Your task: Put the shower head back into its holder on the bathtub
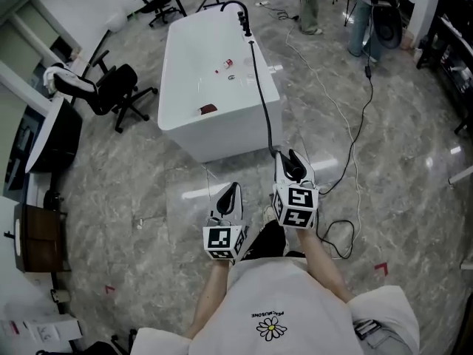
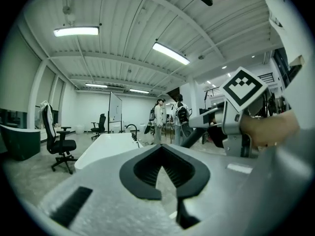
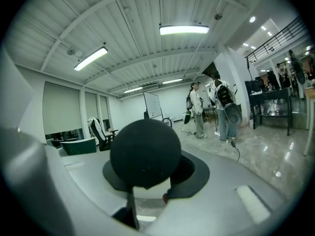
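Note:
A white bathtub [image 1: 177, 72] stands on the marble floor ahead of me, with a black faucet and holder [image 1: 242, 13] at its far end. A black hose [image 1: 260, 87] runs along the tub's right rim and down to my right gripper [image 1: 293, 163]. That gripper is shut on the round black shower head [image 3: 145, 154], which fills the space between its jaws [image 3: 152, 181]. My left gripper [image 1: 231, 191] hovers beside it, shut and empty [image 2: 165, 173], well short of the tub [image 2: 106, 146]. Both grippers are above the floor in front of the tub's near end.
Inside the tub lie a dark red item [image 1: 208, 109] and small bits [image 1: 225, 66]. A black office chair [image 1: 111, 91] stands left of the tub, beside a desk [image 1: 44, 139]. A black cable [image 1: 347, 124] snakes over the floor on the right. People [image 1: 310, 2] stand beyond the tub.

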`<state>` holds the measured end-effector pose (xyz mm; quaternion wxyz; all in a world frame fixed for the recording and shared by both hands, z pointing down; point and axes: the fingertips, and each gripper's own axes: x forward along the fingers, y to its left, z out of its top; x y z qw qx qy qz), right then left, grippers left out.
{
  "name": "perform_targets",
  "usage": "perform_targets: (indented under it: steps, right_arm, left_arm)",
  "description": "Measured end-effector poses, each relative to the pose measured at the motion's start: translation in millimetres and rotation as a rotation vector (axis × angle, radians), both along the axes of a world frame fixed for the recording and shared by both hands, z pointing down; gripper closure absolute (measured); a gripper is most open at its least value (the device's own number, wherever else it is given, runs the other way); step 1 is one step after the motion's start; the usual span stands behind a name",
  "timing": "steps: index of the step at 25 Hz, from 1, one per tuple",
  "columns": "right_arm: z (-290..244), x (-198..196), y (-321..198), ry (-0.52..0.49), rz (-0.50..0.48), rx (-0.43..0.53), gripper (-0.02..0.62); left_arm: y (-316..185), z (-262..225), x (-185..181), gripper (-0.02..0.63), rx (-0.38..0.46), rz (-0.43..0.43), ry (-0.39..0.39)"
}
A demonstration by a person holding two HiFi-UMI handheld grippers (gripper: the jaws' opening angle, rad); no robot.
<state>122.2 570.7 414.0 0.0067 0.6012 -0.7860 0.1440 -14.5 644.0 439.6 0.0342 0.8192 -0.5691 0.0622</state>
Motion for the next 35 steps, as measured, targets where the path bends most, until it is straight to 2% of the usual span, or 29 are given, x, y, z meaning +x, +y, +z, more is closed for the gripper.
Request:
perform_targets:
  steps: [2,5,10,15,20,23,26,29,35]
  right_arm:
    - [9,-11,-5,0.011,-0.014,-0.018,0.477]
    - [22,-25,-17,0.039,-0.038,-0.040,0.477]
    - [31,-35,-68,0.057,-0.023,-0.043,0.477]
    - [30,-59,-150,0.060,-0.010,-0.044,0.477]
    - [0,-106,-249,0.078,-0.016,0.001,0.477]
    - [-21,-126,-293,0.111,-0.017,0.040,0.477]
    - [-35,-133,-330,0.149,-0.015,0.068,0.477]
    - [-40,-131,-366,0.128,-0.017,0.061,0.479]
    - [-38,-126,-472,0.106,-0.053,0.052,0.479]
  left_arm:
    - [-4,13,-16,0.607,-0.029,-0.025,-0.007]
    - [-20,31,-36,0.607,-0.063,-0.067,0.041]
    - [-72,48,-41,0.607,-0.084,-0.052,0.071]
    - [-150,50,-68,0.607,-0.087,-0.062,0.103]
    - [-256,34,-128,0.607,-0.070,-0.093,0.147]
    - [-315,21,-146,0.607,-0.051,-0.055,0.132]
    - [-365,16,-148,0.607,-0.047,-0.021,0.125]
    - [-405,23,-138,0.607,-0.064,0.014,0.127]
    - [-513,41,-97,0.607,-0.101,0.089,0.122]
